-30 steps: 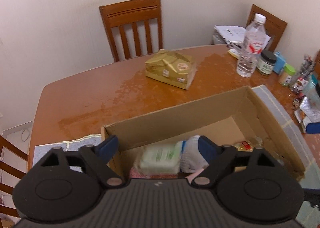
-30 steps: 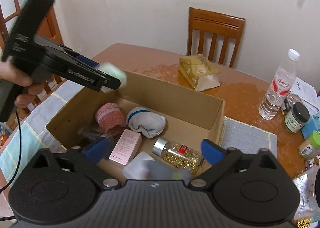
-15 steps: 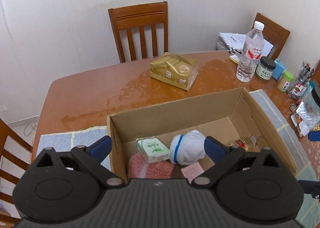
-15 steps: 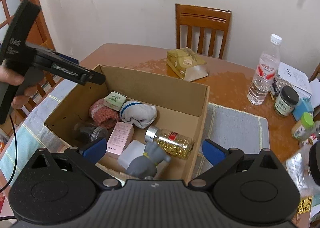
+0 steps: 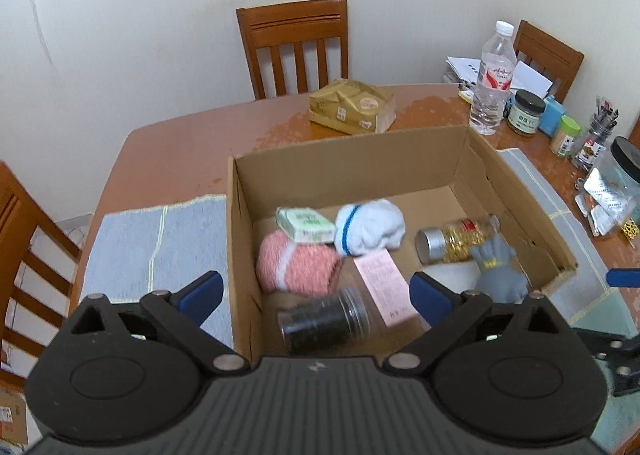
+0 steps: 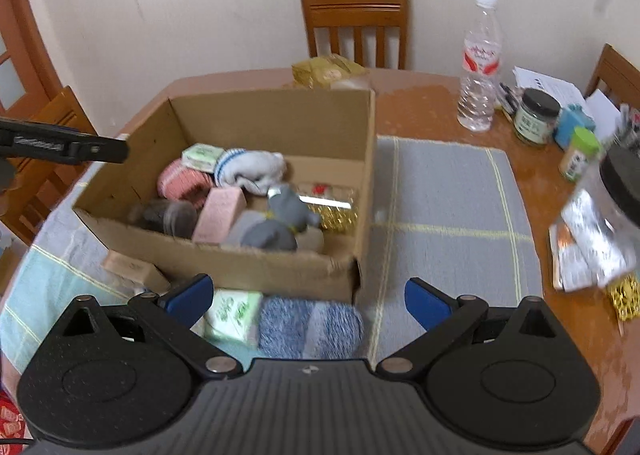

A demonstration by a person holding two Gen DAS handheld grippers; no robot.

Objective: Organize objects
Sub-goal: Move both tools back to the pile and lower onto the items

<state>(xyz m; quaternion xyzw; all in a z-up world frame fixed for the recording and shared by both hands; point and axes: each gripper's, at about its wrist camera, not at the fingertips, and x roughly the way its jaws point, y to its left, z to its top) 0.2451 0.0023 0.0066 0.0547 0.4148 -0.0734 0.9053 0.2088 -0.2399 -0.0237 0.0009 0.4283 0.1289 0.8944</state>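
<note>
The green soap box (image 5: 306,224) now lies inside the cardboard box (image 5: 352,159), propped on the pink sock (image 5: 298,267) at ten o'clock from the white sock (image 5: 370,229); the left gripper (image 5: 316,291) that carried it has just been opening and now stands wide and empty, so that item is put away. The right gripper (image 6: 306,297) has pulled back, also wide, nothing between its fingers. Only the right wrist view shows what remains outside on the table (image 6: 424,107): a second green packet (image 6: 232,315) and a blue cloth (image 6: 310,325) at six o'clock of the box, likely next.
</note>
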